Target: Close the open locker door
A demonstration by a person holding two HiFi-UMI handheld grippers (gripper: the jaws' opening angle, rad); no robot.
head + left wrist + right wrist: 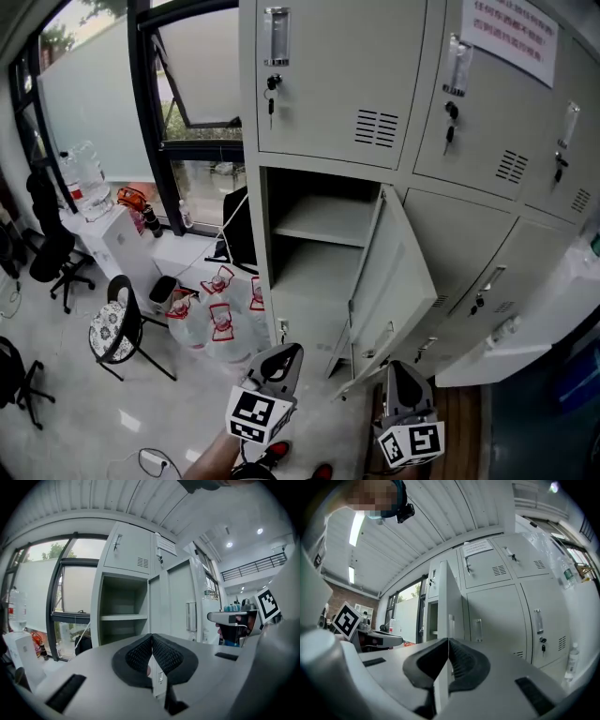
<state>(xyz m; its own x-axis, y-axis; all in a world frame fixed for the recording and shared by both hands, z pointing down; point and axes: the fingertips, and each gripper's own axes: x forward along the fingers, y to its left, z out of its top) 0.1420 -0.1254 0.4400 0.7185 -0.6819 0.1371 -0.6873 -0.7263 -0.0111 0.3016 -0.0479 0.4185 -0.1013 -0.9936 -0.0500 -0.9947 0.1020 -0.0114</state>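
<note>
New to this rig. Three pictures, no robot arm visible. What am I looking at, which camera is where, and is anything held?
No robot here: a person holds a two-jaw gripper in each hand. The head view comes from a camera on the person's head, looking down: the left gripper and right gripper show at the bottom, each with a marker cube. The other two pictures come from cameras riding on each gripper, looking along its jaws. Both pairs of jaws are together, with nothing between them. Ahead stands a bank of grey lockers; one locker door hangs open, showing a shelf. On the floor to the left are plastic bags and a chair.
</note>
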